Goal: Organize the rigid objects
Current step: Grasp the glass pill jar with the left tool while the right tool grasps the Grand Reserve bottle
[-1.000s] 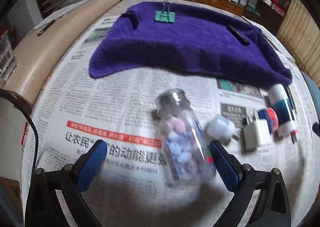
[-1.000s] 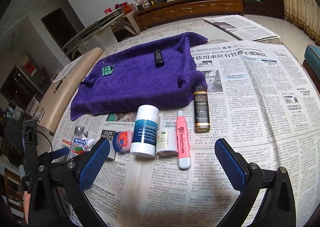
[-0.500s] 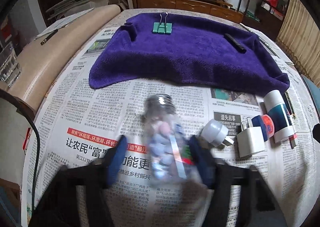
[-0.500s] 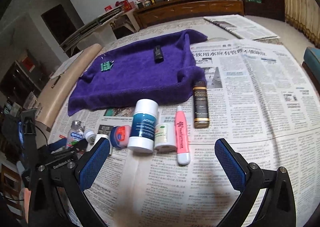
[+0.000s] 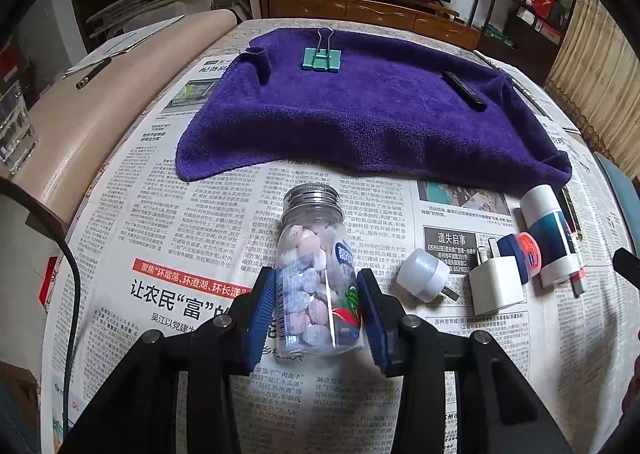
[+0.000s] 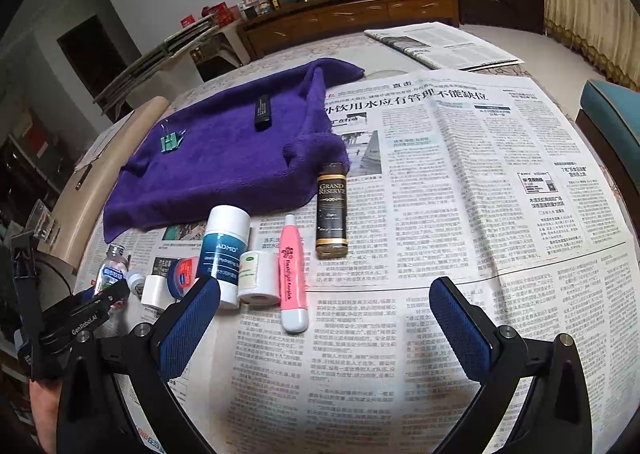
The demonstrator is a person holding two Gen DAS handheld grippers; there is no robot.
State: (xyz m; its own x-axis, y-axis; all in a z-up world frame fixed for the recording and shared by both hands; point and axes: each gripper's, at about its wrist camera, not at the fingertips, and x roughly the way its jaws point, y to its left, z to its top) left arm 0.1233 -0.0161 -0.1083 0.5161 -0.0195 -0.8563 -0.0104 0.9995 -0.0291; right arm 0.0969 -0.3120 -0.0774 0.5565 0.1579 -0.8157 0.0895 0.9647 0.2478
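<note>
Bottle (image 5: 316,274): clear plastic, silver screw cap, filled with pastel tablets, lying on the newspaper-covered bench (image 5: 160,238), long axis running away from the camera, cap toward the purple towel (image 5: 360,114). Left gripper (image 5: 318,318) fingers clamp its lower body, hiding the base; a second ago they stood wide apart. Right gripper (image 6: 324,326) fingers are apart over bare newsprint, beside a pink pen-shaped tube (image 6: 291,274).
</note>
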